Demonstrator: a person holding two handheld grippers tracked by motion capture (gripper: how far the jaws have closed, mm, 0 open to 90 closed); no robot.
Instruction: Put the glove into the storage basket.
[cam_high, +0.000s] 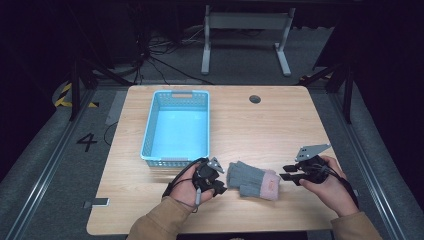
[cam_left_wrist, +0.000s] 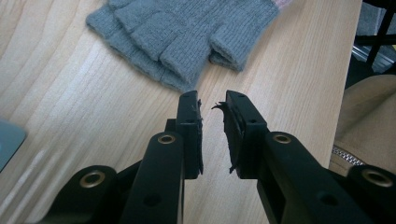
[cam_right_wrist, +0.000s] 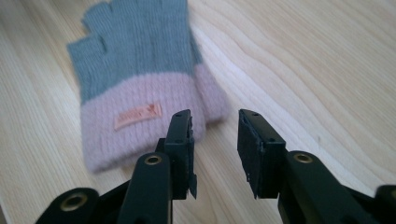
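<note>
On a pale wooden table (cam_high: 280, 125), a light-blue plastic basket (cam_high: 176, 128) stands left of centre. Nearer the front edge lies a pair of grey fingerless gloves (cam_high: 252, 180) with pink cuffs, stacked flat between two hand-held tools. Left gripper (cam_left_wrist: 212, 109), jaws narrowly parted and holding nothing, points at the finger ends just short of the knit. Right gripper (cam_right_wrist: 215, 135), jaws apart and empty, sits beside the pink cuff without gripping it.
</note>
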